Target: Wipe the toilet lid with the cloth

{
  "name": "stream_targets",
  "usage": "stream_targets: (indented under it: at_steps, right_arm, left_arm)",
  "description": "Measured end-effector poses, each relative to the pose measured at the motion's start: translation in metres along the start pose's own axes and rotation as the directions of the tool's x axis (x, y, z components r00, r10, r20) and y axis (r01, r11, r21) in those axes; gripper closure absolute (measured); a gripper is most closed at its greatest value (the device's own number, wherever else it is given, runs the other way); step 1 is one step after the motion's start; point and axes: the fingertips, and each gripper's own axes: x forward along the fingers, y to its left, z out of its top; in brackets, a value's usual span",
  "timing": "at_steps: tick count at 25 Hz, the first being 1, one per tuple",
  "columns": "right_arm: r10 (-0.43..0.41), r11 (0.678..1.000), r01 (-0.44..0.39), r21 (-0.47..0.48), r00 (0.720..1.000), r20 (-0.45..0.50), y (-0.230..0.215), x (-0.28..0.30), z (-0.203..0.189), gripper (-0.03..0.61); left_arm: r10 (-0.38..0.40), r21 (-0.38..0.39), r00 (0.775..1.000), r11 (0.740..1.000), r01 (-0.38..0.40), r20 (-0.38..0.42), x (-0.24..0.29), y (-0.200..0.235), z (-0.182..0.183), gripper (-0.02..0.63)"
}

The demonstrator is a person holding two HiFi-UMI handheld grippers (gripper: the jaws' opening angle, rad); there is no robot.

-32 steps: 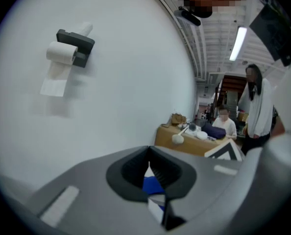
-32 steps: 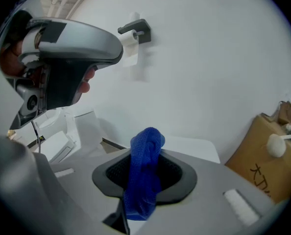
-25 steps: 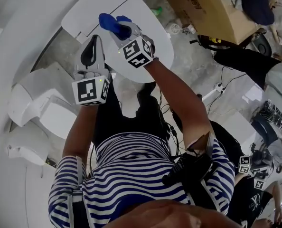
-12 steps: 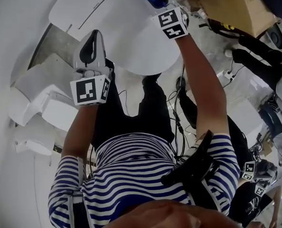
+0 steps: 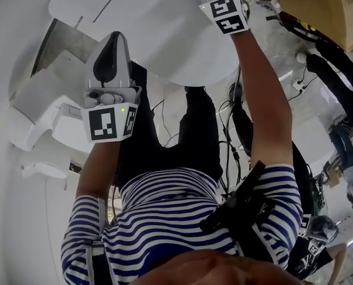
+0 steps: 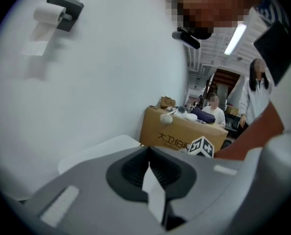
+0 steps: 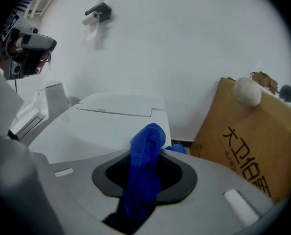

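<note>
Bright, even light; fisheye-warped, dark-vignetted edges.

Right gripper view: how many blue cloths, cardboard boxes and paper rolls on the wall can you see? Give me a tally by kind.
Blue cloth: 1
Cardboard box: 1
Paper roll: 1
Total: 3

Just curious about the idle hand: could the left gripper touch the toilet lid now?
Probably yes: the left gripper hangs close over the toilet lid, with nothing visible between them.
</note>
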Motion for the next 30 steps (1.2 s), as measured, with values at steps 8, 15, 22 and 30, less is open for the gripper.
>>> stream_targets:
  at_steps: [8,15,22,30]
  right_arm:
    - [-0.003,1.000,0.003,0.029,1.000,0.003,0.009,-0.001,-0.002,0.468]
    - [0.035,0.998,-0.035,0.047,0.999,0.004,0.062,-0.006,-0.001,0.468]
    - [0.110,0.992,-0.111,0.057,0.994,0.023,0.140,-0.008,0.008,0.468]
    - [0.218,0.975,-0.219,0.028,0.976,0.020,0.257,-0.007,0.022,0.468]
  left_arm:
    - [0.016,-0.006,1.000,1.000,-0.016,-0.009,-0.002,0.005,-0.008,0.611]
    - [0.033,-0.020,0.999,0.999,-0.032,0.009,-0.013,0.007,-0.001,0.612]
    - [0.058,-0.030,0.998,0.998,-0.058,0.013,-0.034,0.022,-0.007,0.611]
    - [0.091,-0.043,0.995,0.995,-0.089,0.035,-0.068,0.050,-0.018,0.612]
